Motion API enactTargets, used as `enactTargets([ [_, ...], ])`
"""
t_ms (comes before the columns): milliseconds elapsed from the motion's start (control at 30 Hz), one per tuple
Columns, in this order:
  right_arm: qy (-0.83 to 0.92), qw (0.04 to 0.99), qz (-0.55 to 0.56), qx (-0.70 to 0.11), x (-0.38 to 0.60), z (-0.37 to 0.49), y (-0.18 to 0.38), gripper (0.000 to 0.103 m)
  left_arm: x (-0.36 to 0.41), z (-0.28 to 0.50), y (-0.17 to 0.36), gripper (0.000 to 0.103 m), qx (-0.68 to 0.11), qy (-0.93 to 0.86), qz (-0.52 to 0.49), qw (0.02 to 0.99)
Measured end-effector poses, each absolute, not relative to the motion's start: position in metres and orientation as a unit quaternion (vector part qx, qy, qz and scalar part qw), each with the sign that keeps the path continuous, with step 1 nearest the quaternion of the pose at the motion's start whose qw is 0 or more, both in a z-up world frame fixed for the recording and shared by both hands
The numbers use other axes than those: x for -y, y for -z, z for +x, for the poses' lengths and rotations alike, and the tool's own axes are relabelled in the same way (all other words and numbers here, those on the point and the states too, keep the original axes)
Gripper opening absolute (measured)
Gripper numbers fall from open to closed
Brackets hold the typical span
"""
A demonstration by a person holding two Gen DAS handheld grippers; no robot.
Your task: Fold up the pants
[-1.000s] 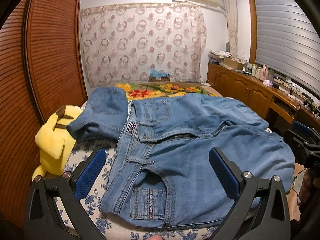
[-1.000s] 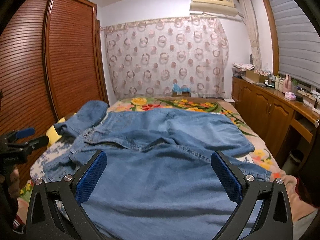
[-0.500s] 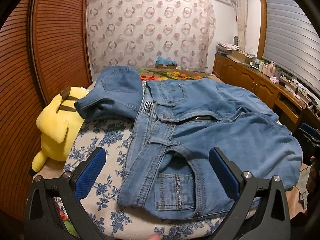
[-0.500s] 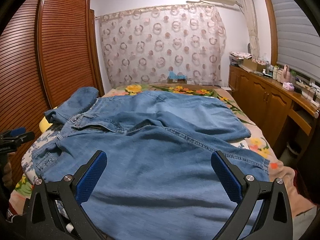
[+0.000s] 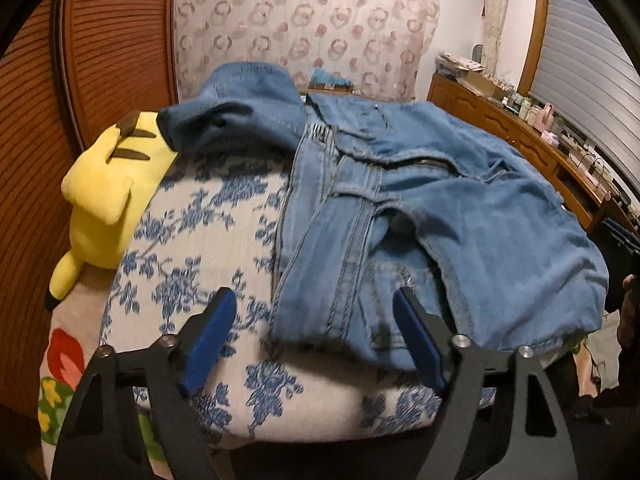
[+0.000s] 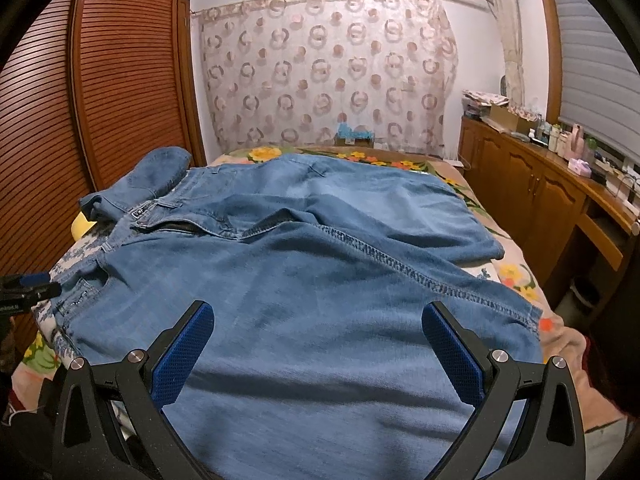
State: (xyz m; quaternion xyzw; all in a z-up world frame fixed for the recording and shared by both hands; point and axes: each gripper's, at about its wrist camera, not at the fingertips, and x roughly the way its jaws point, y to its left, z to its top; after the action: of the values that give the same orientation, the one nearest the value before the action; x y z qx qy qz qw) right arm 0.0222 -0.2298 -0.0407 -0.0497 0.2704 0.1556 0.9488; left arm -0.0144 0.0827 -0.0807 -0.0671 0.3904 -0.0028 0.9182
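Note:
Light blue jeans (image 5: 420, 208) lie spread across the bed, waistband toward the left, legs running right; they also fill the right wrist view (image 6: 304, 288). My left gripper (image 5: 314, 332) is open, its blue pads either side of the waistband's near corner, just short of it. My right gripper (image 6: 318, 344) is open and empty, low over the near leg's fabric. The left gripper shows small at the left edge of the right wrist view (image 6: 28, 284).
A darker denim garment (image 5: 240, 108) lies bunched at the far left by a yellow plush toy (image 5: 104, 184). The bed (image 5: 208, 240) has a blue floral cover. A wooden wardrobe (image 6: 100, 92) stands left; a cabinet with bottles (image 6: 560, 172) runs along the right.
My left gripper has dropped and moved in toward the waistband corner, its jaws narrower than before. My right gripper has lowered closer to the near leg and stays open.

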Motion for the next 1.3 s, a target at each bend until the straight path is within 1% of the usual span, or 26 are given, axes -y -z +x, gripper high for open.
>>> enactTargets([
  [67, -0.155, 0.949, -0.05, -0.27, 0.229, 0.021, 0.041, 0.103, -0.084, -0.017, 0.085, 0.073, -0.392, 0.004, -0.07, 0.917],
  [167, -0.155, 0.949, -0.05, -0.272, 0.232, 0.021, 0.043, 0.103, -0.086, -0.019, 0.089, 0.062, -0.395, 0.005, -0.079, 0.915],
  [333, -0.153, 0.946, -0.047, -0.281, 0.239, 0.019, 0.046, 0.103, -0.087, -0.019, 0.097, 0.054, -0.397, 0.007, -0.091, 0.913],
  [433, -0.153, 0.945, -0.046, -0.287, 0.242, 0.019, 0.046, 0.103, -0.084, -0.018, 0.097, 0.046, -0.397, 0.01, -0.086, 0.914],
  [500, -0.159, 0.941, -0.045, -0.295, 0.243, 0.019, 0.048, 0.103, -0.084, -0.019, 0.096, 0.03, -0.395, 0.023, -0.093, 0.914],
  [600, -0.168, 0.934, -0.047, -0.312, 0.242, 0.022, 0.051, 0.103, -0.08, -0.02, 0.09, 0.021, -0.388, 0.027, -0.089, 0.917],
  [700, -0.181, 0.927, -0.047, -0.324, 0.243, 0.019, 0.051, 0.101, -0.076, -0.02, 0.078, 0.018, -0.371, 0.028, -0.089, 0.924],
  [867, -0.21, 0.922, -0.048, -0.322, 0.243, 0.012, 0.037, 0.096, -0.068, -0.015, 0.045, 0.017, -0.331, 0.045, -0.084, 0.939],
  [1000, -0.236, 0.919, -0.045, -0.314, 0.242, 0.006, 0.025, 0.086, -0.054, -0.002, 0.016, 0.016, -0.303, 0.067, -0.069, 0.948],
  [1033, -0.244, 0.918, -0.045, -0.311, 0.241, 0.003, 0.02, 0.083, -0.05, 0.003, 0.009, 0.016, -0.296, 0.074, -0.066, 0.95],
  [1133, -0.262, 0.915, -0.045, -0.303, 0.242, -0.004, 0.012, 0.077, -0.036, 0.019, -0.007, 0.015, -0.276, 0.081, -0.043, 0.957],
  [1233, -0.275, 0.914, -0.046, -0.294, 0.244, -0.009, 0.006, 0.068, -0.029, 0.038, -0.016, 0.015, -0.268, 0.089, -0.035, 0.959],
  [1300, -0.282, 0.914, -0.046, -0.289, 0.245, -0.012, 0.005, 0.064, -0.024, 0.05, -0.021, 0.015, -0.262, 0.09, -0.029, 0.96],
])
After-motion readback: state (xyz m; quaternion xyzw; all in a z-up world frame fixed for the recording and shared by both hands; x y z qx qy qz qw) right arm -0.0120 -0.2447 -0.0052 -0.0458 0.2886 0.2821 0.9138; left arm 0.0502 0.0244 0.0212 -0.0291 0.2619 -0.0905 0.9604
